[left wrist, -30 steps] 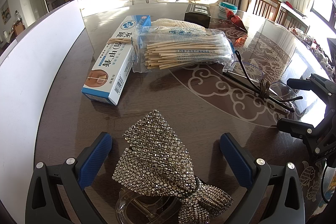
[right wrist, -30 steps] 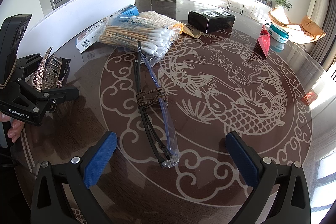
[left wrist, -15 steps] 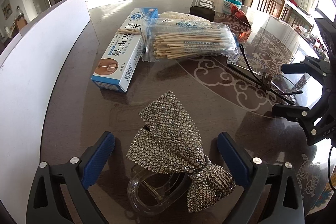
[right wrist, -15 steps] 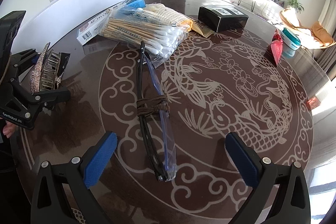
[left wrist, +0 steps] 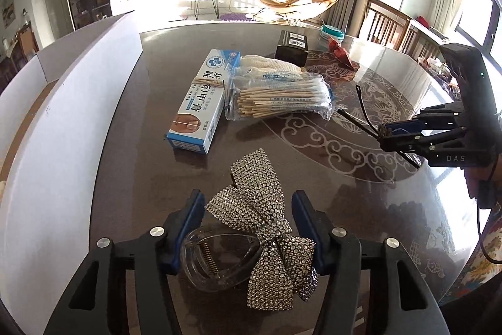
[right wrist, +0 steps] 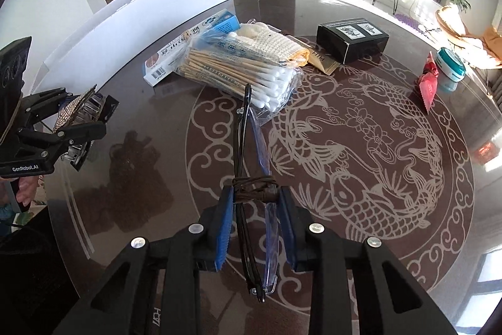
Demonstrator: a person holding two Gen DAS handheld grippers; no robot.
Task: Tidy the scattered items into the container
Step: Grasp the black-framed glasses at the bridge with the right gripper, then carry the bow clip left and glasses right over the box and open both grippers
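Both tongs have just been closing, and each now has something between its blue pads. Our left tongs (left wrist: 246,229) are clamped on the rhinestone-covered bow hair clip with the clear plastic claw (left wrist: 257,228), which looks lifted just off the dark glossy round desk with the pale fish pattern (right wrist: 376,146). Our right tongs (right wrist: 255,225) are pressed together on the folded black-framed glasses bound with a brown cord (right wrist: 251,187), gripping them at the cord wrap.

We judge the tidying to be at an early stage: two items are in hand, none visibly put away. The long white-walled cardboard box (left wrist: 62,121) along the desk's edge is likely the container; we cannot see what lies inside it.

Left on the desk are the blue and white carton of nail cream (left wrist: 200,102), the clear bag of wooden cotton swabs (left wrist: 279,99) lying against it, the cream knitted cloth (right wrist: 269,41) behind them and the small black box (right wrist: 351,40) farther back.
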